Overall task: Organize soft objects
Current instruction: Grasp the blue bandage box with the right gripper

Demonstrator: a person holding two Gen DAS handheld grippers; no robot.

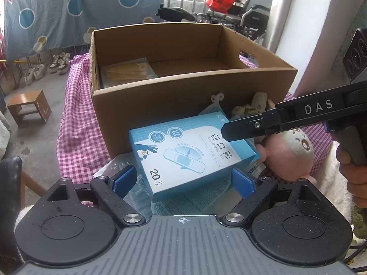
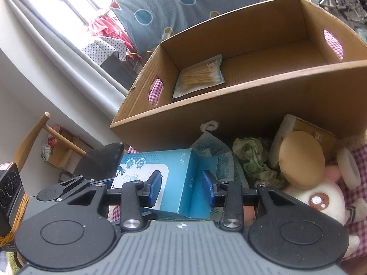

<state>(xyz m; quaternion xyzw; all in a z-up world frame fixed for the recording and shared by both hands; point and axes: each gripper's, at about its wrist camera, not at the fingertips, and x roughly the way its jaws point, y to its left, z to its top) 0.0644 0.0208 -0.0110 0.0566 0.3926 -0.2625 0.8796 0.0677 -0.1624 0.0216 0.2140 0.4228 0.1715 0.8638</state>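
The light-blue cardboard plaster box (image 1: pixel 195 151) lies tilted on the soft pile before the open brown carton (image 1: pixel 183 84), long axis slanting away. My left gripper (image 1: pixel 186 180) has jaws spread, flanking its near end without contact. My right gripper (image 2: pixel 181 186) straddles one narrow corner, jaws partly open, not yet pinching.

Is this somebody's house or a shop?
Most likely somebody's house. Shoes are lined up on the floor, a patterned bedsheet hangs up as if drying, and a small wooden stool stands beside the checked-cloth table.

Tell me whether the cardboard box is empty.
Not empty. The cardboard box stands open-topped, and one flat packet of cotton swabs lies on its floor by the left wall; the rest is bare.
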